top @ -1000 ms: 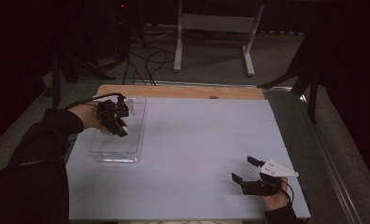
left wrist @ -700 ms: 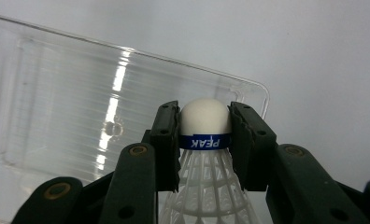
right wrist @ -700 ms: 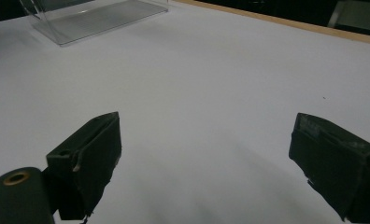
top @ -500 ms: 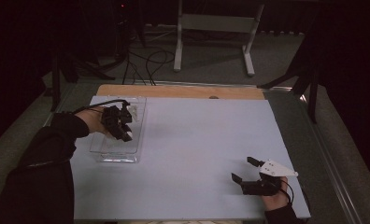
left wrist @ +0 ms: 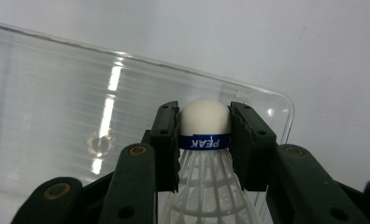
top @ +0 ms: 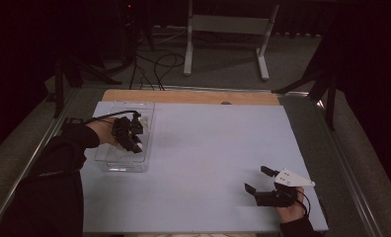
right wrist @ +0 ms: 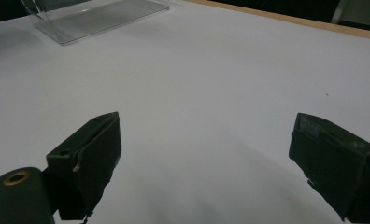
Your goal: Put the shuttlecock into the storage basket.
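My left gripper [left wrist: 204, 135] is shut on a white shuttlecock [left wrist: 204, 122] with a blue band marked PEAK, its round cork head pointing away between the pads. It hangs over the clear plastic tray [top: 115, 163] at the table's left; in the high view the left gripper [top: 134, 143] sits low inside the tray's outline. The tray's bare floor [left wrist: 71, 112] lies under the shuttlecock. My right gripper [top: 256, 180] rests near the table's front right corner, jaws wide apart with nothing between them [right wrist: 206, 163].
The white table top [top: 213, 148] stretches between the two hands. A wooden strip [top: 193, 97] runs along the far edge. Beyond it stand a metal stand [top: 228, 29] and floor cables [top: 159, 64]. The tray's near corner [right wrist: 71, 23] appears far off in the right gripper view.
The left hand has sunk with the shuttlecock and drawn toward the near part of the tray. The right hand has kept still.
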Tool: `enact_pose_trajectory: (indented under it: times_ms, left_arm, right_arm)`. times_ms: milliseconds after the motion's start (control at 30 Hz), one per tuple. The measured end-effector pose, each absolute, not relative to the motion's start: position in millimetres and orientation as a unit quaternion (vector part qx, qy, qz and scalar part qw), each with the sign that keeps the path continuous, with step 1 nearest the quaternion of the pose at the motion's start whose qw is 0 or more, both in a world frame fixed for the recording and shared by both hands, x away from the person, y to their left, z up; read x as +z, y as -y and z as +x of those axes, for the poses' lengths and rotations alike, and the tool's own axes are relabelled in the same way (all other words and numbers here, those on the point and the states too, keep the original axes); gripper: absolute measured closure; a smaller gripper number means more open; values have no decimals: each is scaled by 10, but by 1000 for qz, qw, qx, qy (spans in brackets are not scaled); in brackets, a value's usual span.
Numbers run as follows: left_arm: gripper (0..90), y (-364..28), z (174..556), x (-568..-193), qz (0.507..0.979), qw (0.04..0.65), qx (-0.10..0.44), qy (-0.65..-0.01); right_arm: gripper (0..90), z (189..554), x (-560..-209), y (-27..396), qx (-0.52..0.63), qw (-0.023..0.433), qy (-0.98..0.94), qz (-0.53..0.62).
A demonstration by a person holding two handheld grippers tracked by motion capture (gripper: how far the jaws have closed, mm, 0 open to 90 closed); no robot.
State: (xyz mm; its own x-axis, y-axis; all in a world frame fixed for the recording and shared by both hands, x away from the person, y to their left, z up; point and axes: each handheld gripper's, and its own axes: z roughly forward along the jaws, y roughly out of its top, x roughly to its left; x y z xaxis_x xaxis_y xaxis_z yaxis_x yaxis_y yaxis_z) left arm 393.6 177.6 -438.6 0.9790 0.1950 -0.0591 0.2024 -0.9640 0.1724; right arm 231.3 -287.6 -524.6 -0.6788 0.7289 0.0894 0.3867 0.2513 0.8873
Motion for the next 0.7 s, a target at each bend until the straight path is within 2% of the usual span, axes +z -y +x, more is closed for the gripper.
enact_pose_trajectory:
  times_ms: [600,667,700]
  left_arm:
    - [647,-1745,3970,-4492,989,92,-29,-109]
    - [631,-1750,3981,-4478,987,96,-27,-124]
    - [587,-1754,3987,-4465,987,99,-26,-128]
  right_arm:
    - [97,2321,-5256,2883,489,171,-774,364]
    - [97,2321,-5255,2883,489,172,-774,364]
    - [97,2321,-5254,2883,489,172,-774,364]
